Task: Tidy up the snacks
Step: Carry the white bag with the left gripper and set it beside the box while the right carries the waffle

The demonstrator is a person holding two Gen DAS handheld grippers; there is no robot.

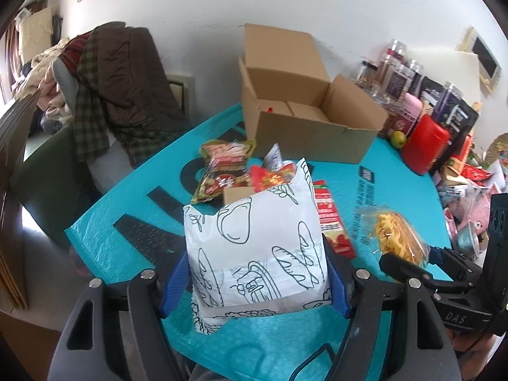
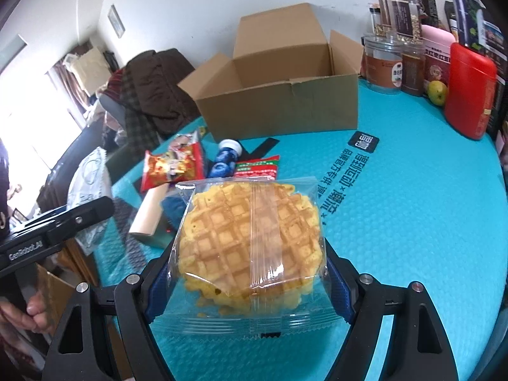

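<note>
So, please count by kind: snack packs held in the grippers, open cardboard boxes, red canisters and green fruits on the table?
Held snack packs: 2 (white bag, waffle pack)
Open cardboard box: 1
Red canister: 1
Green fruit: 1
Total: 5

One cardboard box [image 2: 276, 108]; two red snack packets [image 1: 222, 165]

Both wrist views downward, sharing box [image 1: 312, 127].
</note>
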